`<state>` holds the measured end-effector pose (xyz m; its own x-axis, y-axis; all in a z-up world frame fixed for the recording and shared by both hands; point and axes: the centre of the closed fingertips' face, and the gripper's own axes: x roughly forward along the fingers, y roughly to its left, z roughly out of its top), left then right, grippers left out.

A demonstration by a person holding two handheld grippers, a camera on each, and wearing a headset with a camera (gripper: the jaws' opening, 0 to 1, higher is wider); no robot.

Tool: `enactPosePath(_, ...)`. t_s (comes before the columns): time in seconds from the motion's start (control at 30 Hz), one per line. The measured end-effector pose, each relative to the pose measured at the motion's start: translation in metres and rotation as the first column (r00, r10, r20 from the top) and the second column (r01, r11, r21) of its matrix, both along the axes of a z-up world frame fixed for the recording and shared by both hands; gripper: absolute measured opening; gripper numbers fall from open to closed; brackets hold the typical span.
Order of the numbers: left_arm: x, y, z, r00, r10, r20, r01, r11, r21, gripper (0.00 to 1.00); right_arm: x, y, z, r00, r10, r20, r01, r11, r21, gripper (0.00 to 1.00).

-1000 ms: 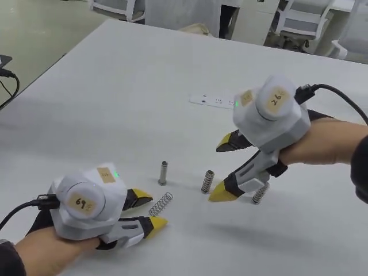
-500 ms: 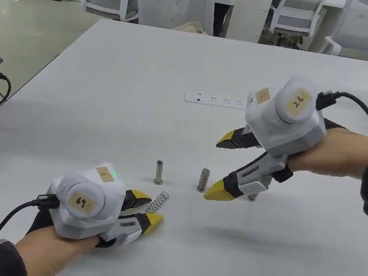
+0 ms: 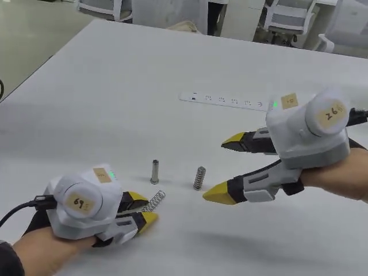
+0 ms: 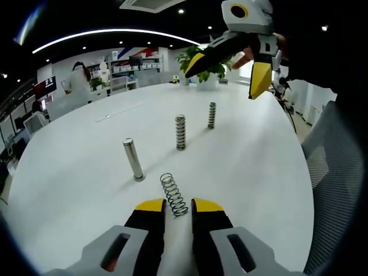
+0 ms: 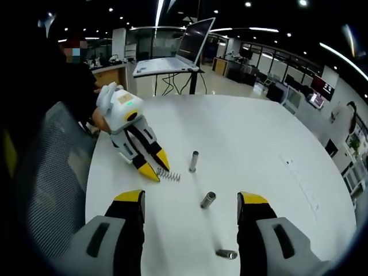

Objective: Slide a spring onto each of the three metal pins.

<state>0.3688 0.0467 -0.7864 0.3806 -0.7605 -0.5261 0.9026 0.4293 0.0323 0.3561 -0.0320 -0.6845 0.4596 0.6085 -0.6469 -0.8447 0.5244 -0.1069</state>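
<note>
Loose spring (image 3: 154, 200) lies on counter (image 3: 115, 103) just beside bare pin (image 3: 154, 171), its near end between left gripper (image 3: 145, 208) fingers, which are narrow and not clamping it. Two sprung pins (image 4: 180, 132) stand beyond the bare pin. Right gripper (image 3: 215, 171) fingers are wide and empty.

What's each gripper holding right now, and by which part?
Right gripper is open and empty. Left gripper has its jaws either side of the loose spring's near end; whether they pinch it cannot be told.

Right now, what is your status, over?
Right gripper open, empty. Left gripper at loose spring, grip unclear. Two pins carry springs; bare pin unfilled. Nothing blocks it.
</note>
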Motion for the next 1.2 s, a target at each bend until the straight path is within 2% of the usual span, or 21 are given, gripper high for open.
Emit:
enactPosePath(0.13,0.0,0.001,0.0,1.0,0.001,0.002,-0.001,1.0,0.001,0.09,-0.005,-0.001,0.004,1.0,-0.026,0.016,0.026,0.999,0.031,0.63)
enactPosePath(0.6,0.002,0.004,0.0,1.0,0.007,0.01,-0.007,1.0,0.002,0.07,-0.028,-0.021,0.003,0.992,-0.121,0.015,0.119,0.988,0.098,0.63)
enactPosePath(0.83,0.004,0.006,0.0,1.0,0.014,0.009,-0.014,1.0,0.002,0.07,-0.04,-0.027,-0.002,0.989,-0.147,0.0,0.146,0.984,0.104,0.63)
enactPosePath(1.2,0.005,0.01,0.0,1.0,0.016,0.015,-0.016,1.0,0.007,0.05,-0.044,-0.029,-0.004,0.987,-0.163,-0.007,0.162,0.981,0.109,0.62)
